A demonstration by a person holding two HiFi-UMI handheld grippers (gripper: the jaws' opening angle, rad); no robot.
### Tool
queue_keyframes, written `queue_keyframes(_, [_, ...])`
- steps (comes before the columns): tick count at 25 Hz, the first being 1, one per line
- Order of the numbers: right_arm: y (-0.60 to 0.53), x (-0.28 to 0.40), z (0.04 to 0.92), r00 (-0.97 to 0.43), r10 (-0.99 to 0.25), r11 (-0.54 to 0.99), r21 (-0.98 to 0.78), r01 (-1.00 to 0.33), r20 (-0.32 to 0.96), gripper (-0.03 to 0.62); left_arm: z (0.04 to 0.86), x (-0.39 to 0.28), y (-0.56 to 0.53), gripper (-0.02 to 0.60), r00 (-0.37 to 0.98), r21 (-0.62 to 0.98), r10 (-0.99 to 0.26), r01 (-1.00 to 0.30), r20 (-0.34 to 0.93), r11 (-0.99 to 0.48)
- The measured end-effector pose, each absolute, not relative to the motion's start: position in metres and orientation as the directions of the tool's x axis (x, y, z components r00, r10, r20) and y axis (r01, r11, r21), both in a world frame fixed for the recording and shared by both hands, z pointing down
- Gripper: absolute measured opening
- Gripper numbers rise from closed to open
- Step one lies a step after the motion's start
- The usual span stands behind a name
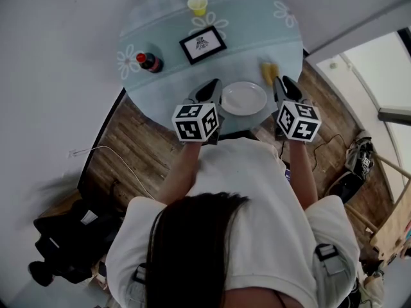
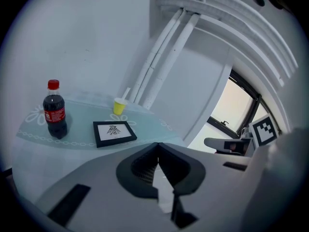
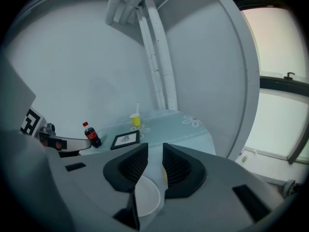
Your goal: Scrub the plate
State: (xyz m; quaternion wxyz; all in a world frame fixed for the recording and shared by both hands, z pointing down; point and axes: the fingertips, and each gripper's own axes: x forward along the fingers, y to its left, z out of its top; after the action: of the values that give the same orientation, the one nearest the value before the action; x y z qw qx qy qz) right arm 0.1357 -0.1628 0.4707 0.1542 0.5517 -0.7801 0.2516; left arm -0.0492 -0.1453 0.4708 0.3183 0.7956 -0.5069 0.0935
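Note:
A white plate (image 1: 243, 98) lies empty at the near edge of the round table (image 1: 270, 31). A yellow sponge (image 1: 269, 72) rests on the cloth just right of and behind it. My left gripper (image 1: 210, 90) hovers at the plate's left rim, shut with nothing between its fingers (image 2: 158, 154). My right gripper (image 1: 283, 87) hangs right of the plate, close to the sponge. Its jaws (image 3: 154, 153) stand partly apart and empty, so it is open. Through that gap the plate (image 3: 147, 197) shows below.
On the pale blue flowered cloth stand a cola bottle (image 1: 149, 61) at the left, a black picture frame (image 1: 202, 44) in the middle and a yellow cup with a straw (image 1: 198, 5) at the far side. Wooden floor and cables lie around the table.

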Motion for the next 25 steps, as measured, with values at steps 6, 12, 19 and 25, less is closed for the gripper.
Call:
queue_keyframes(6, [-0.154, 0.117, 0.466, -0.361, -0.781, 0.303, -0.195, -0.933, 0.509, 0.063, 0.469, -0.044, -0.141, 0.009, 0.483, 0.405, -0.741, -0.862, 0.467, -0.306])
queue_keyframes(12, [-0.145, 0.102, 0.464, -0.389, -0.775, 0.324, -0.215, -0.921, 0.499, 0.054, 0.468, -0.039, -0.138, 0.009, 0.499, 0.395, -0.730, -0.856, 0.466, -0.332])
queue_keyframes(19, [-0.136, 0.092, 0.469, -0.382, -0.768, 0.331, -0.192, -0.924, 0.515, 0.038, 0.468, -0.029, -0.135, 0.009, 0.524, 0.377, -0.706, -0.847, 0.476, -0.374])
queue_keyframes(25, [-0.129, 0.087, 0.474, -0.380, -0.763, 0.330, -0.190, -0.925, 0.523, 0.035, 0.472, -0.020, -0.129, 0.009, 0.549, 0.377, -0.681, -0.833, 0.483, -0.404])
